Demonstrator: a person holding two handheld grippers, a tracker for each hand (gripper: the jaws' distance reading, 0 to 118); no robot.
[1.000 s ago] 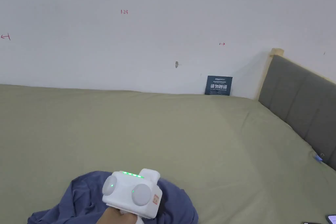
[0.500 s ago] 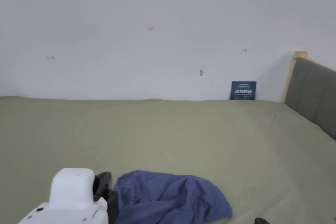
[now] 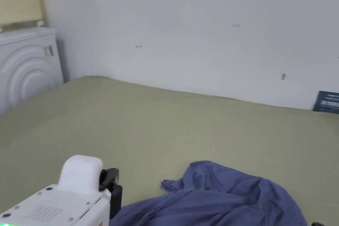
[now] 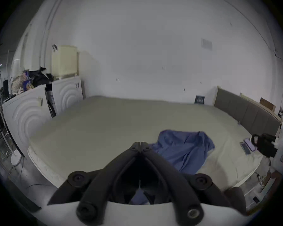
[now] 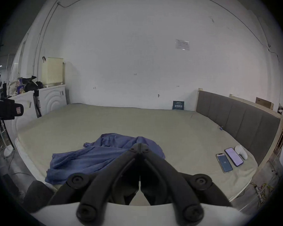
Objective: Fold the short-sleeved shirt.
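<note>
A crumpled blue short-sleeved shirt [image 3: 228,200] lies in a heap on the olive bed sheet [image 3: 165,127], near the bed's front edge, with part hanging over it. My left gripper [image 3: 110,183] hovers to the left of the shirt, not touching it. In the left gripper view its jaws meet at the tips [image 4: 140,144] with nothing between them, and the shirt [image 4: 186,149] lies beyond to the right. My right gripper [image 5: 140,145] is also shut and empty, held over the near side of the shirt [image 5: 95,156]. It also shows at the far right of the left gripper view [image 4: 265,145].
Two phones [image 5: 229,160] and a small white object [image 5: 241,151] lie on the sheet at the front right. A grey headboard [image 5: 235,117] runs along the right side. White cabinets [image 3: 26,67] stand past the bed's left end. A dark sign [image 3: 327,102] leans on the back wall.
The head camera has swung left. The gripper that hovered over the shirt a second ago has left the head view, and the left gripper now shows at the lower left. The shirt stays heaped.
</note>
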